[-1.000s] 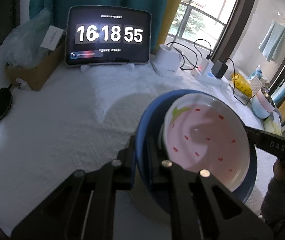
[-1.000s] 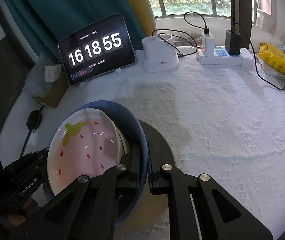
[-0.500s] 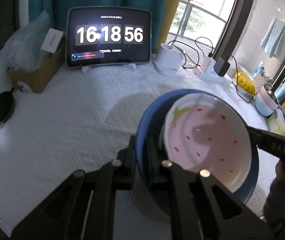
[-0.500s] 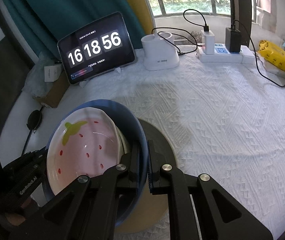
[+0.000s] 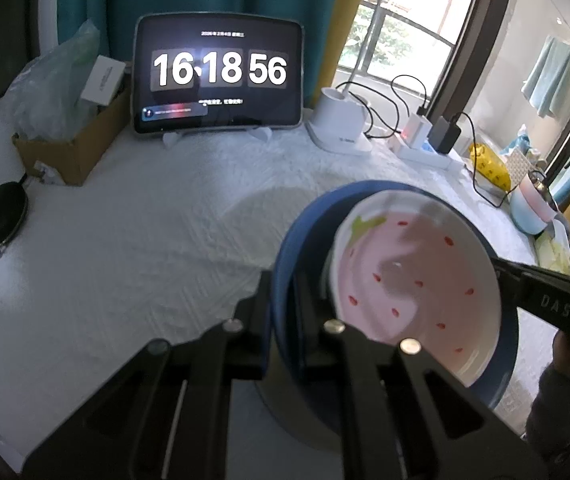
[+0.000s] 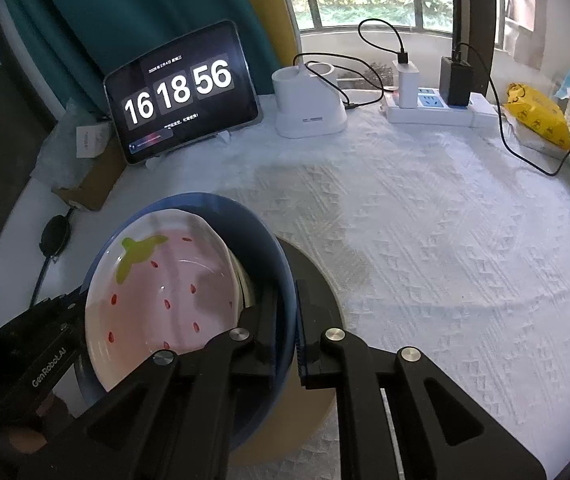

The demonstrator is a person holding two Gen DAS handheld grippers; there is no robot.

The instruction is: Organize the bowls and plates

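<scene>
Blue bowl [image 5: 285, 276] with the strawberry dish [image 5: 413, 280] nested inside hangs just above the dark round plate [image 6: 317, 280], its opposite rims clamped by the left gripper [image 5: 285, 300] and right gripper [image 6: 295, 320]. If one thin pinch slips or lets go first, the bowl could tilt and the loose dish slide out onto the white cloth [image 6: 445, 240].

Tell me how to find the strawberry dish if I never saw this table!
Start at the white tablecloth and find the big blue bowl near the front, pinched at opposite rims by two black grippers. Nestled inside it is the strawberry dish: pale pink with red seed dashes and a green leaf, the only patterned piece there.
</scene>
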